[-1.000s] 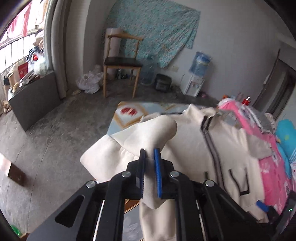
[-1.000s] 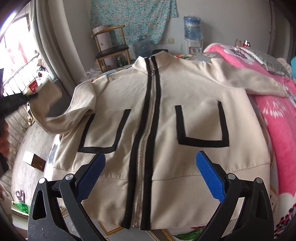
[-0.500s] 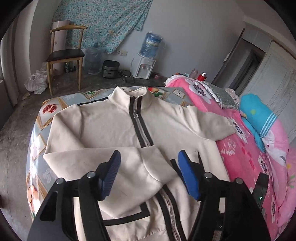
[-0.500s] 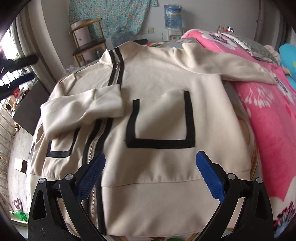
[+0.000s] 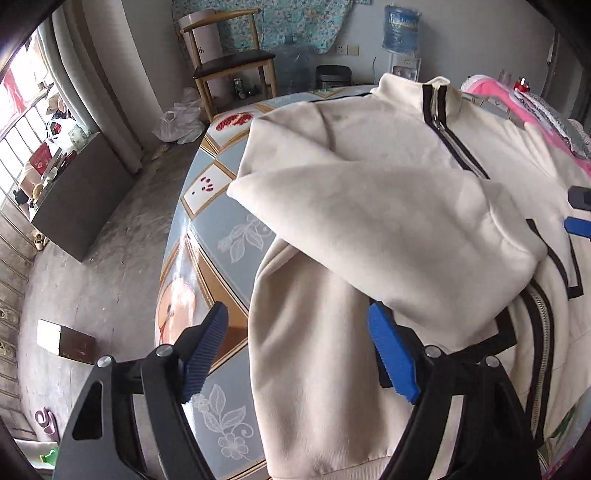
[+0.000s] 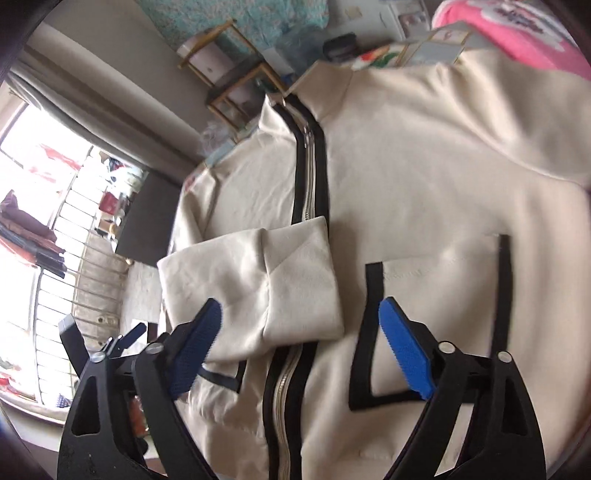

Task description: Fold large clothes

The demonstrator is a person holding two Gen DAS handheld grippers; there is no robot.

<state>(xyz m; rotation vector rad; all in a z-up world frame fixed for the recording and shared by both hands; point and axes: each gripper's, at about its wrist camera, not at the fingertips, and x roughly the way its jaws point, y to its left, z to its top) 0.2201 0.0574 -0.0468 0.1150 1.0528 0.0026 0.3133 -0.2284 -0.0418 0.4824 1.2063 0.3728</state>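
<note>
Partly hidden jacket (image 5: 369,221) zip — sleeve (image 6: 266,280) folded over; left gripper (image 5: 299,354) opening, right gripper (image 6: 299,347) closing, both empty.

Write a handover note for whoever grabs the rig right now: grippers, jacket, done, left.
Left hand-held gripper: open, jaws have just been opening, holds nothing, straddling the jacket's side edge near the hem.
Right hand-held gripper: open, jaws just closing a little, empty, hovering over the zip by the folded cuff.
Jacket: cream, zipped, front up on the table, one side on the pink bedding.
Done: one sleeve folded across the chest.
Left: other sleeve is still spread out toward the bedding; then fold the body.
</note>
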